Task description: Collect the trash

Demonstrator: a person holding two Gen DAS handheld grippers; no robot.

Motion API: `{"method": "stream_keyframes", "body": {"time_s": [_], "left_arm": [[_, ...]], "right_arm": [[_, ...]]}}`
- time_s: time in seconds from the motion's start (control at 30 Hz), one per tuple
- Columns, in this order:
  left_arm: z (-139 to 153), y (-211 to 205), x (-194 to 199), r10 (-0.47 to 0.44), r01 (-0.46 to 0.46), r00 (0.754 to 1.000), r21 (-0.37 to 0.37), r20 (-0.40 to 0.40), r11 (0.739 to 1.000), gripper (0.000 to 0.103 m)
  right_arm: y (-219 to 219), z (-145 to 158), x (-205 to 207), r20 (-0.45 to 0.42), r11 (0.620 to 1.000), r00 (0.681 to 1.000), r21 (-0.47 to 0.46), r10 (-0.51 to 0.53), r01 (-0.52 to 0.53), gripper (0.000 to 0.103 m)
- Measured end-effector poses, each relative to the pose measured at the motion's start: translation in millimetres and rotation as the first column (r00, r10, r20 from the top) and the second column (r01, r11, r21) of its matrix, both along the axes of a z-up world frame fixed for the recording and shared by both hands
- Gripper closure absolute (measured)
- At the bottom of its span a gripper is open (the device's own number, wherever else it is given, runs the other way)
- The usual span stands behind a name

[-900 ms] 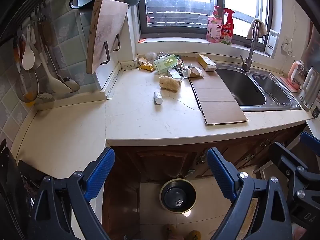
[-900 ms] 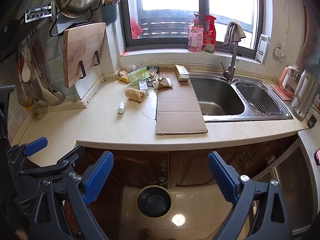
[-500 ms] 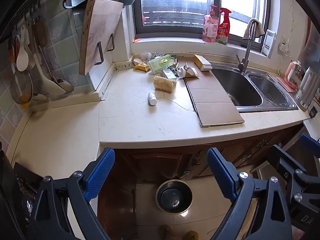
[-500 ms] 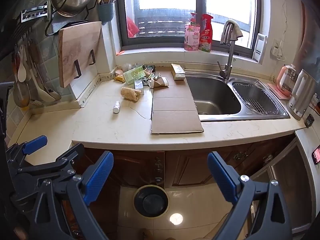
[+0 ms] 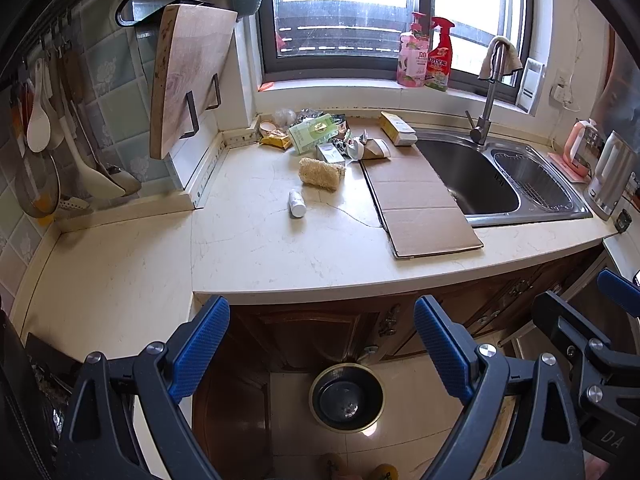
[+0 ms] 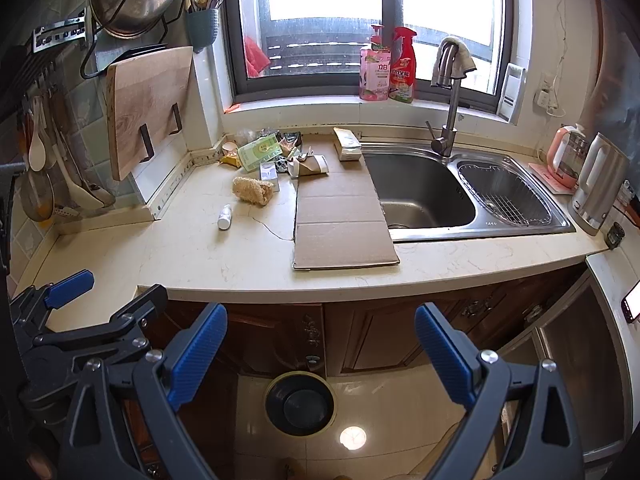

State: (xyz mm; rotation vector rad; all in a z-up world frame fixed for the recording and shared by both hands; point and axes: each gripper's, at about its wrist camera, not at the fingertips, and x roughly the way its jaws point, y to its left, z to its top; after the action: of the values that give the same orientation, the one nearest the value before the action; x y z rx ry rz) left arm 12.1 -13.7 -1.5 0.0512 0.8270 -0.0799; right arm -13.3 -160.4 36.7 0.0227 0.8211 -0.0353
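Trash lies on the counter near the window: a flat cardboard sheet, a small white bottle on its side, a loofah sponge, a green packet, a crumpled paper cup and a small box. A round black trash bin stands on the floor below the counter. My left gripper is open and empty, held back from the counter above the bin. My right gripper is open and empty beside it.
A steel double sink with a tap sits right of the cardboard. A cutting board and hanging utensils are on the left wall. Two bottles stand on the sill. Kettles are far right. Wooden cabinet doors are below.
Both grippers have shifted slightly to the right and back, so the counter and the bin sit a little further left in view. Both stay open and empty.
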Motion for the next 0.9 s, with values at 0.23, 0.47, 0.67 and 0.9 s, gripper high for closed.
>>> {"method": "stream_keyframes", "body": {"time_s": [0.23, 0.47, 0.67, 0.9], "left_arm": [[-0.3, 0.1, -2.8, -0.004, 0.004, 1.0, 0.0, 0.0, 1.0, 0.011], [-1.4, 0.6, -8.8, 0.0, 0.0, 1.0, 0.0, 0.001, 1.0, 0.011], [-3.9, 5.9, -16.6, 0.002, -0.002, 1.0, -0.003, 0.005, 1.0, 0.011], [-1.9, 10.5, -20.6, 0.003, -0.003, 1.0, 0.003, 0.006, 1.0, 0.011]], "right_arm": [[-0.8, 0.6, -2.9, -0.003, 1.0, 1.0, 0.004, -0.001, 0.001, 0.007], [0.0, -0.9, -8.4, -0.004, 1.0, 1.0, 0.01, 0.001, -0.001, 0.007], [5.1, -0.3, -12.4, -0.002, 1.0, 1.0, 0.01, 0.005, -0.005, 0.007], [9.5, -0.5, -16.2, -0.004, 1.0, 1.0, 0.016, 0.005, -0.005, 0.007]]}}
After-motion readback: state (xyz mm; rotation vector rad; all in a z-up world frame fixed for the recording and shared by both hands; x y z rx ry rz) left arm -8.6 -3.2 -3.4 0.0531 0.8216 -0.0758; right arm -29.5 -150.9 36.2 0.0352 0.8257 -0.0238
